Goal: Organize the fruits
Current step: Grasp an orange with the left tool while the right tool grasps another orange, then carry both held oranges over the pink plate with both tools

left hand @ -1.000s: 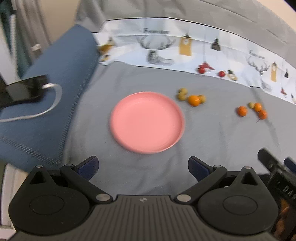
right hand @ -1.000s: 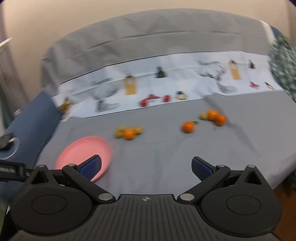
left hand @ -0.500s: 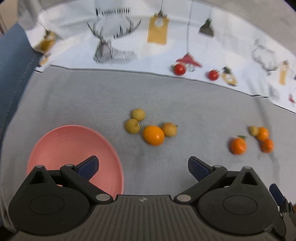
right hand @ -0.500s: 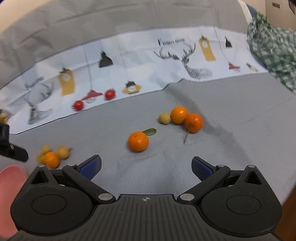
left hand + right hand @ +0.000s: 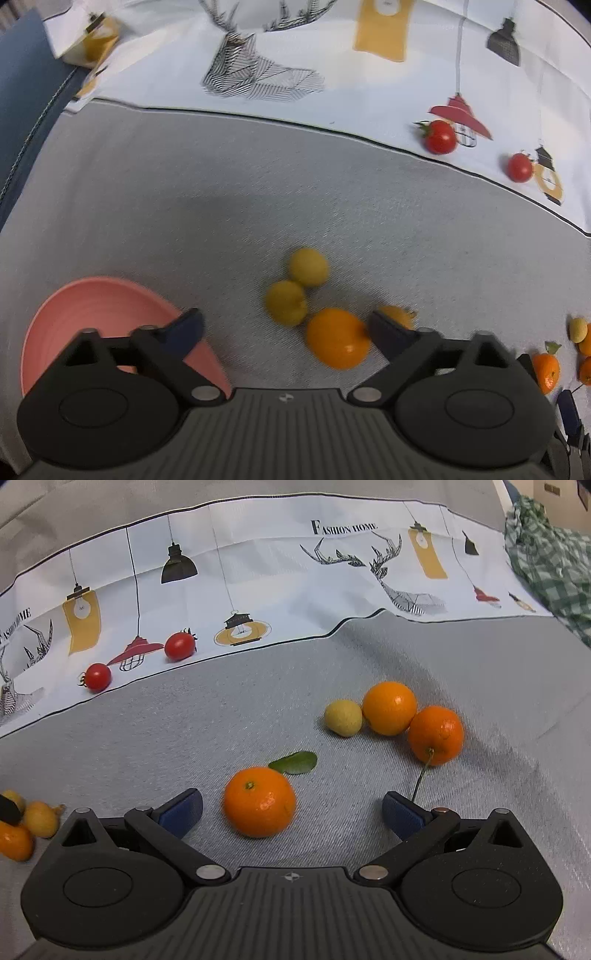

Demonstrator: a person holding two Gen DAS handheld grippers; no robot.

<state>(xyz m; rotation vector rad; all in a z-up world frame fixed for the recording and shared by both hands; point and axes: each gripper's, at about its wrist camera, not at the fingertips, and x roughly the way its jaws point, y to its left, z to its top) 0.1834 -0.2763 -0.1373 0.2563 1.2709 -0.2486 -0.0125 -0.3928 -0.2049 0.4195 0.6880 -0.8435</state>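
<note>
A grey cloth (image 5: 221,720) covers the surface, finely woven and lying slightly rumpled in the right wrist view; along its far side runs a white printed band (image 5: 280,587) edged with a thin dark line; the band bears line-drawn deer heads (image 5: 255,70), hanging lamps in black (image 5: 178,566), red (image 5: 460,116) and yellow (image 5: 83,622), and the words "FASHION HOME" (image 5: 343,527); beyond the band the cloth rises in plain grey folds; a green and white checked fabric (image 5: 550,561) lies bunched at the far right; a dark blue cushion (image 5: 26,107) with a stitched seam borders the cloth at the left.
</note>
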